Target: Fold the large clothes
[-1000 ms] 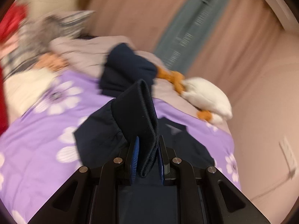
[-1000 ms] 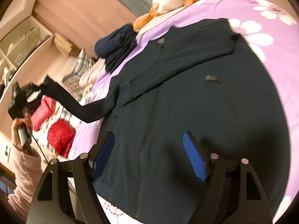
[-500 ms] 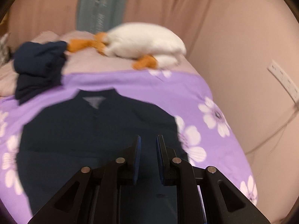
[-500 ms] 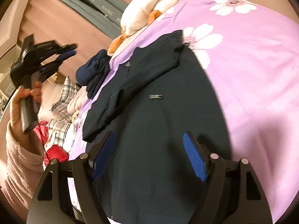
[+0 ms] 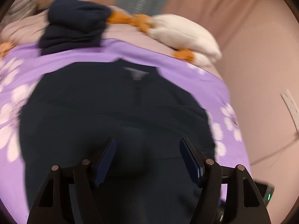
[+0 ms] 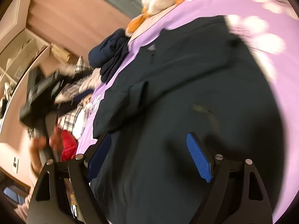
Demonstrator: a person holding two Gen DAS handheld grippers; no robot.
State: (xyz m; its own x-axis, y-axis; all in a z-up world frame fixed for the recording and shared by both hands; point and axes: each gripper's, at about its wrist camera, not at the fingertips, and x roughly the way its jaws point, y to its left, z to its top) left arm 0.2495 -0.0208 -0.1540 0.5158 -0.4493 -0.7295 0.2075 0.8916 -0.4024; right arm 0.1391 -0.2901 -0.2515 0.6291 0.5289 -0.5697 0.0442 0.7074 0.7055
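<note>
A large dark navy top (image 5: 115, 115) lies flat on the purple flowered bedspread (image 5: 186, 74), collar toward the pillows, with both sleeves folded in across its body. My left gripper (image 5: 147, 149) is open and empty, hovering over the lower middle of the garment. My right gripper (image 6: 149, 149) is open and empty above the garment (image 6: 186, 97) near its hem; a folded sleeve (image 6: 121, 102) lies just ahead of it. The left gripper and the hand holding it show blurred at the left of the right wrist view (image 6: 37, 97).
A white and orange plush duck (image 5: 185, 35) lies at the head of the bed. A bundle of dark navy clothes (image 5: 74, 28) sits beside it. More clothes, plaid and red (image 6: 67, 145), are piled off the bed's left side. A pink wall (image 5: 261, 56) borders the right.
My left gripper let go of the sleeve cuff, which now lies folded across the garment. The left jaws then opened wide. The right gripper stayed open over the hem.
</note>
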